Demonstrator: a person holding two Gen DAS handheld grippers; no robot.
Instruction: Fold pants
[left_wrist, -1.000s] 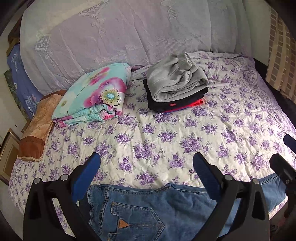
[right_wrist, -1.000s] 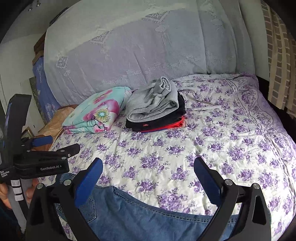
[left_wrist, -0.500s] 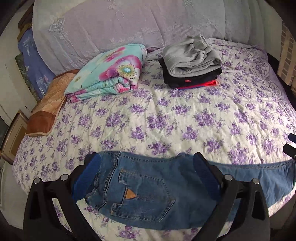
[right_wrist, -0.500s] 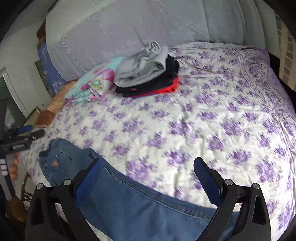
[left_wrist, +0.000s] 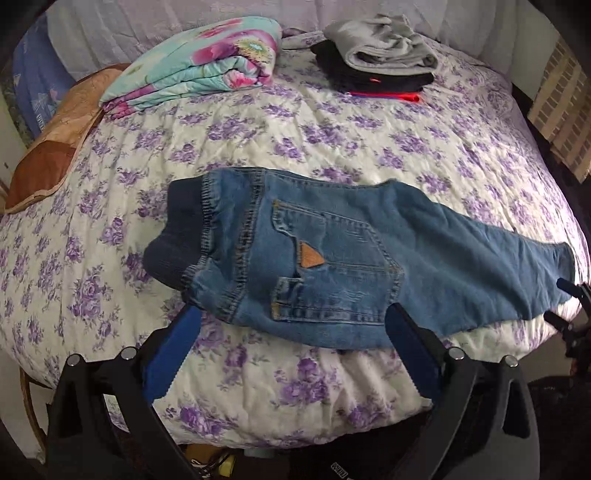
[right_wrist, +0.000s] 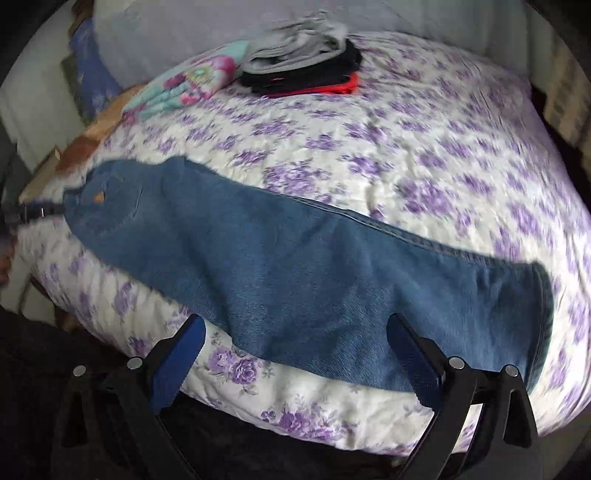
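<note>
Blue denim pants (left_wrist: 332, 266) lie lengthwise ahead of our left tongs (left_wrist: 291, 354) and right tongs (right_wrist: 295, 358), both apart; cross-folds remain

Jeans (left_wrist: 332, 269) flat on the bed (left_wrist: 369, 155)
Left gripper (left_wrist: 291, 354) spread wide, fingers just short of the denim's near edge; nothing between them.

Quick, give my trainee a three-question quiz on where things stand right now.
1. True or false: the jeans lie spread flat along the near edge of the bed.
2. Which sits on top of the clothes pile at the far side: A) grey garment B) red garment C) floral blanket?
3. Fill in: both the left claw and right claw are ____.

Key: 1 true; 2 A, the grey garment; 3 open.
</note>
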